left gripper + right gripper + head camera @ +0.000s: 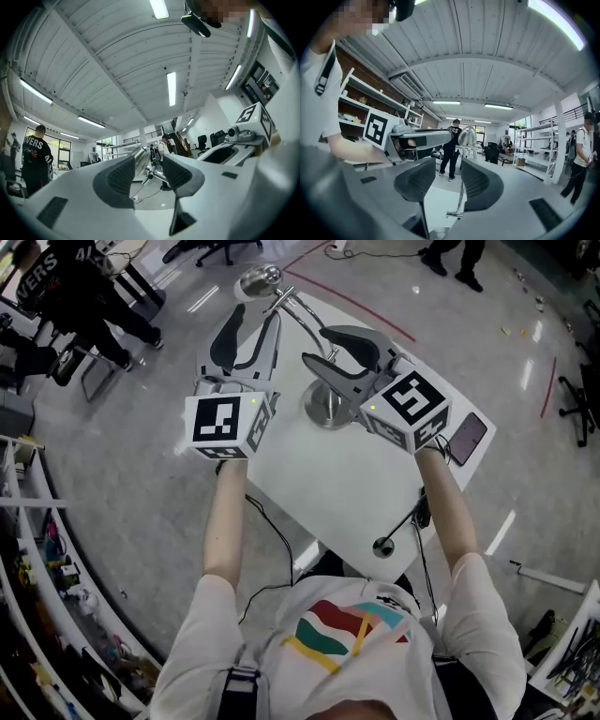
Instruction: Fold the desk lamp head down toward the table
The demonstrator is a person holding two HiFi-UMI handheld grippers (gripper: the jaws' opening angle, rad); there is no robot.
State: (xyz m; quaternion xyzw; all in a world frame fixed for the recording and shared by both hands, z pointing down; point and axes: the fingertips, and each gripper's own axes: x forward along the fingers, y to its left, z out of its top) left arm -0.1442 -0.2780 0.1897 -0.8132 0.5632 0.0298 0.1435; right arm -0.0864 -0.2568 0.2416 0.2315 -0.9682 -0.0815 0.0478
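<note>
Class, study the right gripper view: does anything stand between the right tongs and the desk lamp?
Nothing visible does. The right tongs stand open. The lamp stem shows unobstructed through their gap, with the lamp head above it, and only bare table lies before it.

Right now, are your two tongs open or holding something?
Left tongs: open, holding nothing.
Right tongs: open, holding nothing.
</note>
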